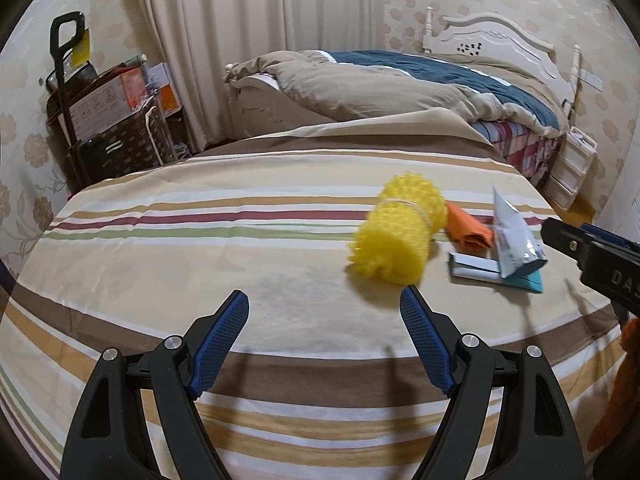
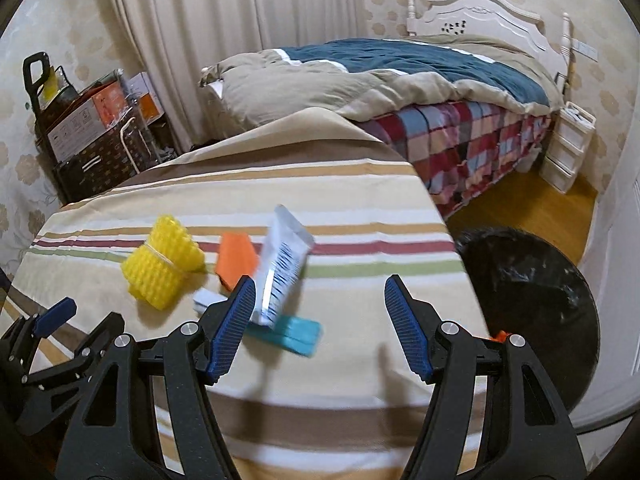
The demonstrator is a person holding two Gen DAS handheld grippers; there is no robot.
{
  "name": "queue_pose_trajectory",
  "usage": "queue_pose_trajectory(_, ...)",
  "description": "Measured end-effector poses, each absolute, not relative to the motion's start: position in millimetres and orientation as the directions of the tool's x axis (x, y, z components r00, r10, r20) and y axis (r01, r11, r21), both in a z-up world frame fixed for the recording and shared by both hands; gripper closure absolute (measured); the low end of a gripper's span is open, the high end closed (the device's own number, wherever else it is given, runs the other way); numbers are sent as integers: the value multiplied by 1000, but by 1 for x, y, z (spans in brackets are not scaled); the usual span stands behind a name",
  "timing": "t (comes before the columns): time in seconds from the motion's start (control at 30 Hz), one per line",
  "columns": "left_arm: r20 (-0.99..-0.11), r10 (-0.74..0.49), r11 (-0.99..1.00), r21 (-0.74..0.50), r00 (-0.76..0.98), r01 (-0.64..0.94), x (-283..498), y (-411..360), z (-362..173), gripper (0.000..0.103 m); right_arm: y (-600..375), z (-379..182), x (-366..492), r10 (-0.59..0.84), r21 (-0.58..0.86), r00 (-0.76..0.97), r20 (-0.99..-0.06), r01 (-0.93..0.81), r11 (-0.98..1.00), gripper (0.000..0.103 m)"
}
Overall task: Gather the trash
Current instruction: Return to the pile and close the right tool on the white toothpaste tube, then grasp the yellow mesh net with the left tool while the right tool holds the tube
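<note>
- Both tools hang over the striped cloth, and nothing is picked up: the left gripper has its jaws spread wide with nothing between them, and the right gripper is likewise agape and empty.
- All the trash lies clustered on the cloth: yellow foam roll, orange packet, white tube propped on a teal box, and a small white carton just beside them.
- I'd judge collection barely begun; every piece is left to go.
- Only the right wrist view shows the black-lined bin just past the cloth's edge. Something orange peeks at its rim, too small to identify.
- Only the left view shows the carton clearly.
</note>
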State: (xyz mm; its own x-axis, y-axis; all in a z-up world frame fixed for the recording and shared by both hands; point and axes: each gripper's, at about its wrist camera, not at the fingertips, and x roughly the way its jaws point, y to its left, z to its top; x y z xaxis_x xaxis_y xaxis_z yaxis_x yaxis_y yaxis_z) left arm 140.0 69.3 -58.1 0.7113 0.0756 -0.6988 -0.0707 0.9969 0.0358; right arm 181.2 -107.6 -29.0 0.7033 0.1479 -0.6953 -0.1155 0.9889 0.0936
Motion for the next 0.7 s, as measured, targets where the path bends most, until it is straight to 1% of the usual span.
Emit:
queue_pose_trajectory(0.1,-699,75,997,27,711,-79,140,75,-58,25,-96,-31,191,148,84,695,-704,-125,989,38)
queue_pose_trajectory(0.17,-701,71,996,18,709,-82,141,78,-58,24,-91,-34,196,142,77,688,-712,-125,989,42)
queue_pose_trajectory(0.23,-703,66,997,11,708,-82,141,79,-58,24,-88,-39,200,148,82,672,-726,-129,988,51)
queue_pose_trajectory(0.27,-703,64,997,10,709,-80,141,79,-59,24,-87,-40,201,150,84,667,-730,-129,988,53)
queue_pose_trajectory(0.37,-701,59,997,11,711,-72,141,77,-58,24,-85,-45,204,159,93,650,-743,-135,986,63)
queue_pose_trajectory(0.43,-698,53,998,9,714,-64,142,75,-58,24,-83,-47,204,165,94,642,-749,-142,985,76)
queue_pose_trajectory(0.5,-696,43,998,5,717,-55,142,74,-57,24,-81,-49,204,170,95,635,-753,-150,984,83)
queue_pose_trajectory(0.7,-691,24,1000,3,723,-30,145,66,-56,23,-88,-48,202,165,94,644,-747,-144,985,86)
